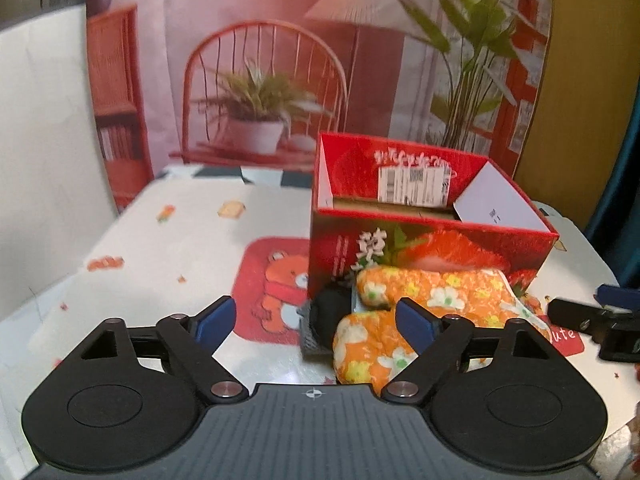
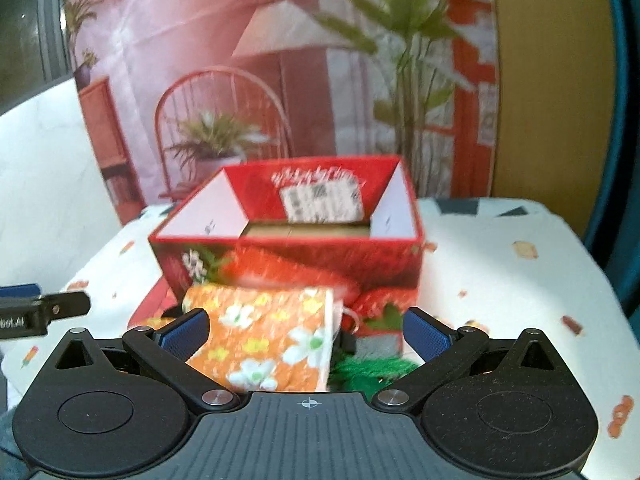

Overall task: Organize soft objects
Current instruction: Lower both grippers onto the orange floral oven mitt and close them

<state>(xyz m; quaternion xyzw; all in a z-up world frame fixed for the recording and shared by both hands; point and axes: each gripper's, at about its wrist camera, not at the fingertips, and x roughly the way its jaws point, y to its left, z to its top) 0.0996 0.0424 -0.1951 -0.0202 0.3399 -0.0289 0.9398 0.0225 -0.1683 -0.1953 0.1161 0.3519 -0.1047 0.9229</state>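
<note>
Here, left wrist view: the left gripper point(image 1: 316, 322) sits low centre of frame, jaws apart, nothing clamped. Its right-of-frame fingertip overlaps the nearer of the orange floral cushions point(image 1: 372, 350); whether it touches cannot be told. A second orange piece lies just behind, against the front wall of the red box point(image 1: 432, 248), which stands open-topped at centre right. A dark item point(image 1: 330, 314) sits just left of the cushions. The other tool's tip shows at the right edge. All rests on the patterned tablecloth point(image 1: 172, 264).

Right wrist view, blurred: the right gripper point(image 2: 306, 334) has its jaws wide, gripping nothing. The floral cushion point(image 2: 272, 334) lies between the fingers, nearer the left-of-frame one; a small grey block point(image 2: 378, 346) and something green and fuzzy point(image 2: 372, 372) sit toward the right one. The red box point(image 2: 288, 256) is straight behind, its inside bare.

Judgement: approach stage, before the first pickup. Next move calls for centring one cushion between the pads, closing gently, then lifting over the box rim.
</note>
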